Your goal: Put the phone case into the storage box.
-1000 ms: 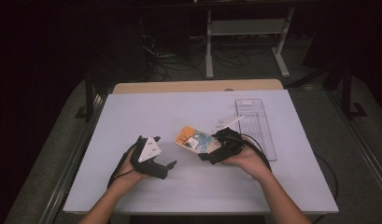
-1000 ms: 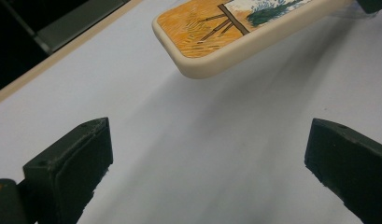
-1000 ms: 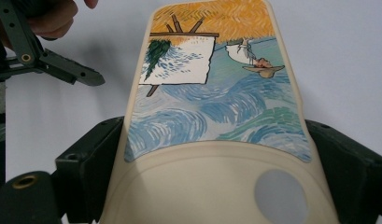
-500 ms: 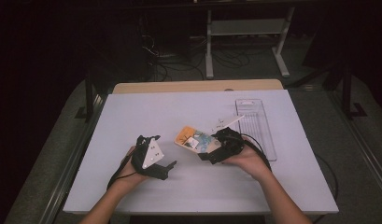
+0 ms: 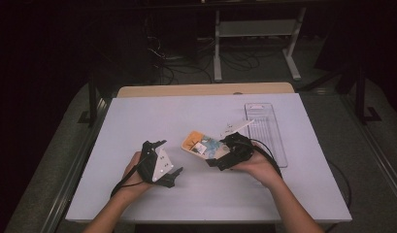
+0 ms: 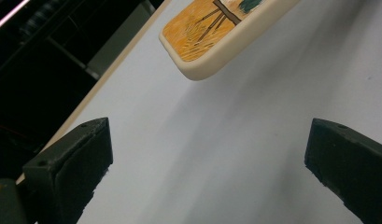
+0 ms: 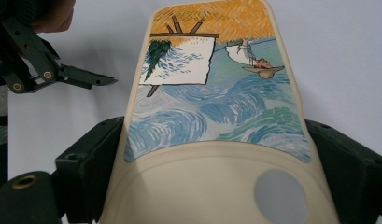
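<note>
The right gripper (image 5: 216, 159) pinches a phone case (image 7: 212, 116) between its two black jaws, one jaw against each long side, near the cream end that has a round hole. The case is cream-edged with a painted picture on it (an easel, blue swirls, orange at the far end), and its far end juts out over the white table (image 5: 186, 111). In the high view the case (image 5: 200, 145) sits near the middle of the table, with the person's right hand (image 5: 254, 165) behind the gripper. The left gripper (image 5: 164, 162) is just to its left, jaws spread wide with nothing between them, pointing toward the orange corner of the case. A clear plastic tray (image 5: 266, 126) lies on the table just beyond the right hand
</note>
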{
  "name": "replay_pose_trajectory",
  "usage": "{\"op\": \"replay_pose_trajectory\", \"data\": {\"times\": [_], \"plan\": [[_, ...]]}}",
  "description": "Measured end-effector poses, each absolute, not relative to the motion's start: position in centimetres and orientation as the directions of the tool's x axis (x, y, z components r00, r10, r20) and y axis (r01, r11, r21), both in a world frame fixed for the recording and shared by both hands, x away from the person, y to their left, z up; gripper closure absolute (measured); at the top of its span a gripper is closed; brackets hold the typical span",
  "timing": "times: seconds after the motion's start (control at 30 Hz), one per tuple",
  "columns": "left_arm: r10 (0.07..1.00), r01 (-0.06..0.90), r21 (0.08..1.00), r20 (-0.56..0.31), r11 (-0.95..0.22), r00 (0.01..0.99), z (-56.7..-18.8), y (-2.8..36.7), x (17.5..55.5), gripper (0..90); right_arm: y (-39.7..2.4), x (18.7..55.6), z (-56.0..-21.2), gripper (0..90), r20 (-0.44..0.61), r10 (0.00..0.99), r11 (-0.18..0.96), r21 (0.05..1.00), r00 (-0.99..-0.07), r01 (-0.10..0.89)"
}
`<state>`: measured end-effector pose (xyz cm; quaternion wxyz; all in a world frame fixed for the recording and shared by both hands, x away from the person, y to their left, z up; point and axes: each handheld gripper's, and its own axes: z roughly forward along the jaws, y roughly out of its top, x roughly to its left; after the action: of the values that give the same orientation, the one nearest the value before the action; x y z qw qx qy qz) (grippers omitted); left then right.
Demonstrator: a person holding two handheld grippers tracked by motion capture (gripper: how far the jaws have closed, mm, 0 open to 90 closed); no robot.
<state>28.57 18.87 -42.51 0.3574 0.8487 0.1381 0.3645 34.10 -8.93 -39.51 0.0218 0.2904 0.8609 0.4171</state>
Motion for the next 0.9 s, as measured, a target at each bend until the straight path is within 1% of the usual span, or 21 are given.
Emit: {"op": "replay_pose_trajectory", "data": {"times": [0.03,0.23,0.5,0.6,0.7,0.83,0.9], "plan": [[0.484,-0.031,0.691,0.536,-0.722,0.692,-42.44,18.91,28.54,0.7,-8.93,34.09,-39.5,10.3,0.207,0.519,0.483,0.73,-0.83,0.484],[0.466,-0.061,0.666,0.581,-0.743,0.668,-42.69,18.66,28.41,0.7,-8.88,34.18,-39.58,10.3,0.189,0.511,0.489,0.738,-0.839,0.464],[0.423,-0.099,0.612,0.645,-0.785,0.637,-42.52,18.64,28.13,0.7,-8.88,34.13,-39.55,10.3,0.199,0.513,0.487,0.734,-0.835,0.474],[0.415,-0.12,0.6,0.67,-0.791,0.615,-42.48,18.62,28.1,0.7,-8.87,34.11,-39.55,10.3,0.204,0.514,0.486,0.731,-0.833,0.479],[0.418,-0.135,0.606,0.675,-0.784,0.608,-42.68,18.47,28.0,0.7,-8.88,34.18,-39.62,10.3,0.187,0.512,0.494,0.734,-0.838,0.465],[0.379,-0.166,0.558,0.724,-0.813,0.577,-42.52,18.32,27.82,0.7,-8.81,34.06,-39.52,10.3,0.209,0.517,0.484,0.729,-0.83,0.484],[0.368,-0.181,0.544,0.741,-0.819,0.562,-42.57,18.19,27.71,0.7,-8.86,34.19,-39.63,10.3,0.193,0.511,0.489,0.737,-0.838,0.468]]}}
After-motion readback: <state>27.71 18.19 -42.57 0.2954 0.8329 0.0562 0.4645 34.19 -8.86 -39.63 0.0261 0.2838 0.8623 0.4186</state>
